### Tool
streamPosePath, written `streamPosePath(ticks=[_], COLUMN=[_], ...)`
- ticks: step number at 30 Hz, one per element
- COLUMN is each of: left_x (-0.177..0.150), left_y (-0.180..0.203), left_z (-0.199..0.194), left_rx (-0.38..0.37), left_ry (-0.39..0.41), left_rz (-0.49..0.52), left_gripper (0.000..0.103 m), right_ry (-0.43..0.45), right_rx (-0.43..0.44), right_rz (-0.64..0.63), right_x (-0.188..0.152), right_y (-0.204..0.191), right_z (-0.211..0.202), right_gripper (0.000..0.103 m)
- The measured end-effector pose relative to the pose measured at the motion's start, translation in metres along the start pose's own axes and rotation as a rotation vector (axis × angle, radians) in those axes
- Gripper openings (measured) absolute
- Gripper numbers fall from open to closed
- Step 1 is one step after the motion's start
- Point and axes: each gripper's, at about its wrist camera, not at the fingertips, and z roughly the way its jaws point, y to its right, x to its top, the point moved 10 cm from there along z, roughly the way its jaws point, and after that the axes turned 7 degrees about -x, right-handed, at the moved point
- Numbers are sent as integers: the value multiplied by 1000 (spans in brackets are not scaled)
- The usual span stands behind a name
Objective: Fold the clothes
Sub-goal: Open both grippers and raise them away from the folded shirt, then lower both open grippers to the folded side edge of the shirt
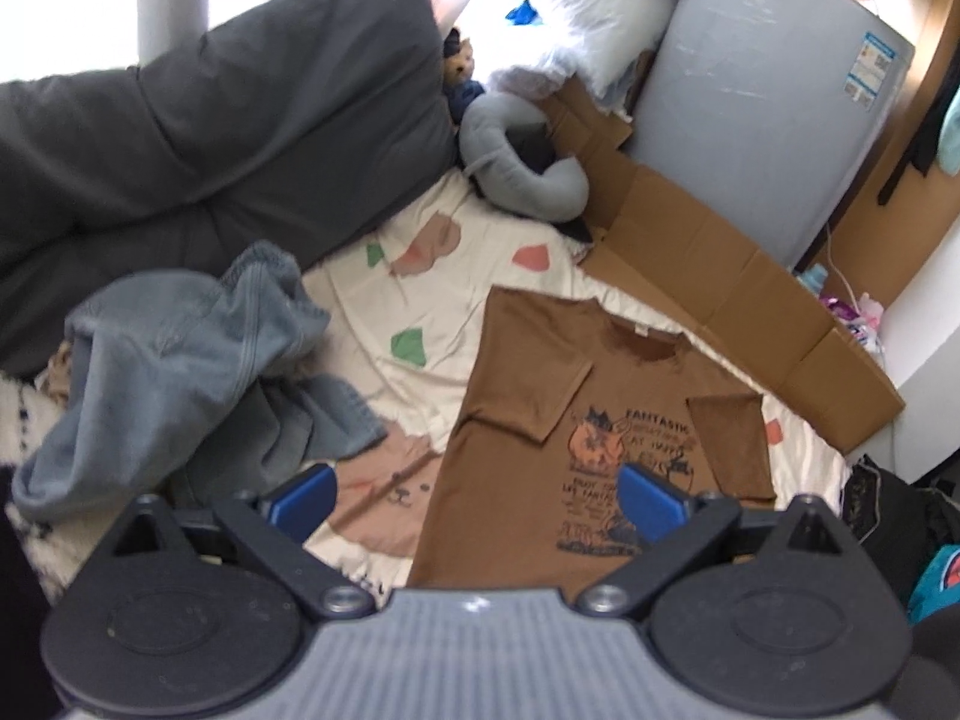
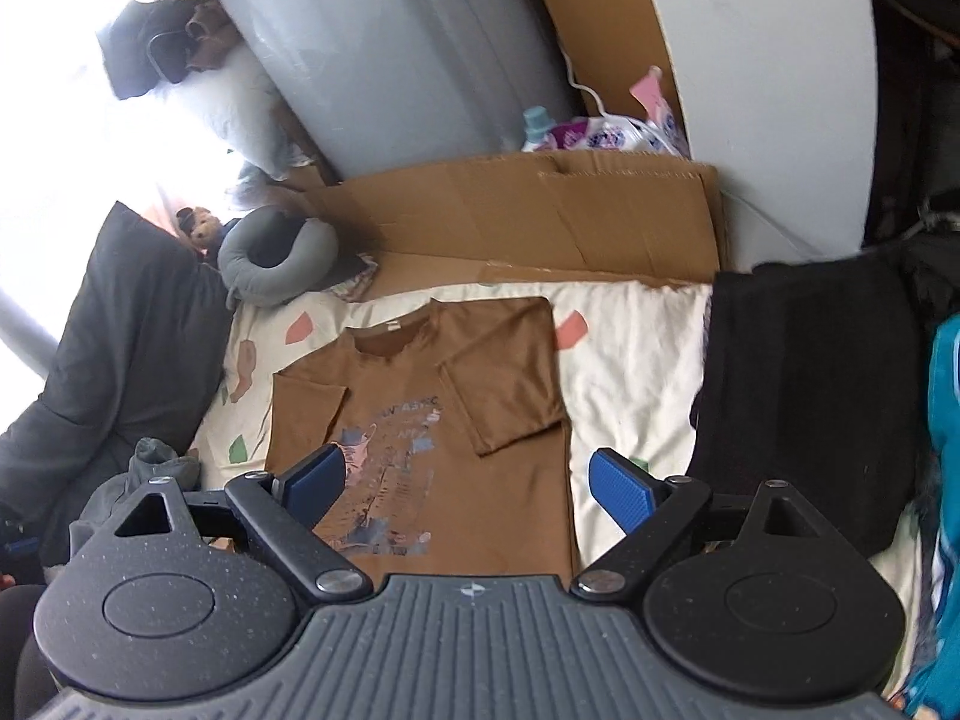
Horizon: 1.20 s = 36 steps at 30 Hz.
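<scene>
Brown T-shirt [image 2: 492,468] flat, print up, collar pointing away, sleeves folded inward, both grippers' fingers spread wide, empty.

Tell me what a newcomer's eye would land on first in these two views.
The brown T-shirt with a printed front lies flat in the middle of the cream bedsheet, both sleeves folded inward. Left of it sits a crumpled grey garment, with flattened cardboard beyond the collar. The left claw and right claw hover open over the shirt's lower part.
</scene>
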Motion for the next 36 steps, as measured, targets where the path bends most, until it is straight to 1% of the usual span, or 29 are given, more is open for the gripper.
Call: streamPosePath(ticks=[3,11,16,23,28,31,35,36], left_x=[-15,-54,-77,-110,-136,-149,-162,-165], left_y=[-9,-37,-54,-72,-87,-95,-99,-100], left_z=[5,20,34,57,76,87,99,102], left_rx=[11,41,68,74,97,112,126,128], left_ry=[-15,-52,-92,-144,-196,-224,-263,-273], left_rz=[-18,-53,-31,-54,-82,-100,-95,-93], left_gripper=[101,101,101,100,98,97,96,95], right_ry=[-12,-84,-136,-238,-305,-346,-371,-375], right_rx=[-11,-9,1,-37,-103,-98,-82,-76], right_rz=[-4,-19,-18,2,13,48,42,38], right_x=[-15,-63,-96,-156,-203,-228,-251,-256], right_y=[6,16,23,43,63,73,78,78], right_z=[9,37,56,93,119,132,145,148], right_gripper=[97,97,97,97,97,97,97,94])
